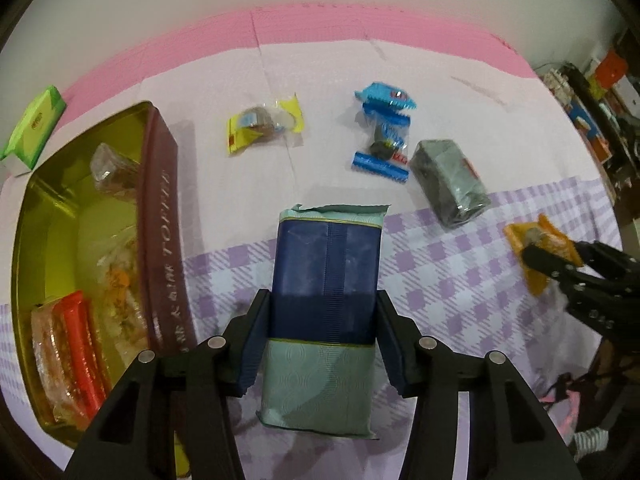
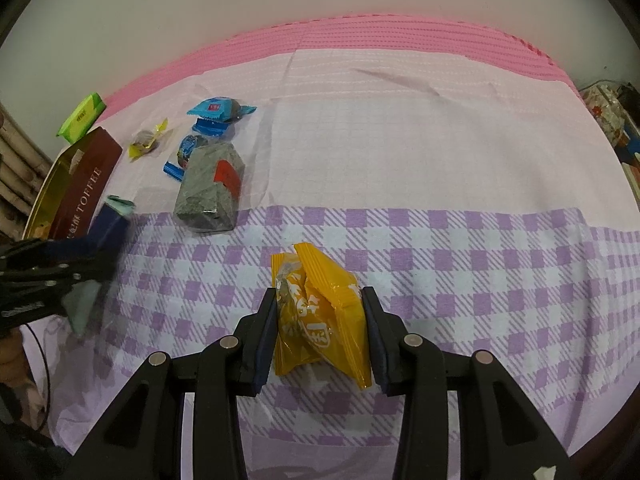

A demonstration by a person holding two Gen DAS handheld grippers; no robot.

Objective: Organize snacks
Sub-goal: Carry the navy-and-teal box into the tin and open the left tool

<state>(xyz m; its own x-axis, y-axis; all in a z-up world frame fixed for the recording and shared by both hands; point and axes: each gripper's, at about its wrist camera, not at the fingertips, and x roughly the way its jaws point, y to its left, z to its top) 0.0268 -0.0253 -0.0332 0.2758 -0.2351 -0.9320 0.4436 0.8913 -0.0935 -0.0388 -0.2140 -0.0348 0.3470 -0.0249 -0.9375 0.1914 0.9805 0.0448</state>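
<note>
My left gripper (image 1: 322,332) is shut on a navy and pale green snack packet (image 1: 325,272), held just off the cloth beside the toffee tin (image 1: 160,216). The tin is dark red outside and gold inside, with several wrapped snacks in it. My right gripper (image 2: 320,328) is shut on an orange snack packet (image 2: 320,312) above the purple checked cloth. On the pink cloth lie a yellow-ended candy (image 1: 264,124), two blue wrapped candies (image 1: 384,136) and a grey-green packet (image 1: 450,180). The right wrist view shows the left gripper (image 2: 84,264) blurred at the left edge.
A green box (image 1: 34,124) lies past the tin's far end. A pink mat (image 2: 400,36) runs along the wall behind the cloth. Shelves with clutter (image 1: 600,92) stand at the right. Bare checked cloth (image 2: 480,280) spreads to the right of the orange packet.
</note>
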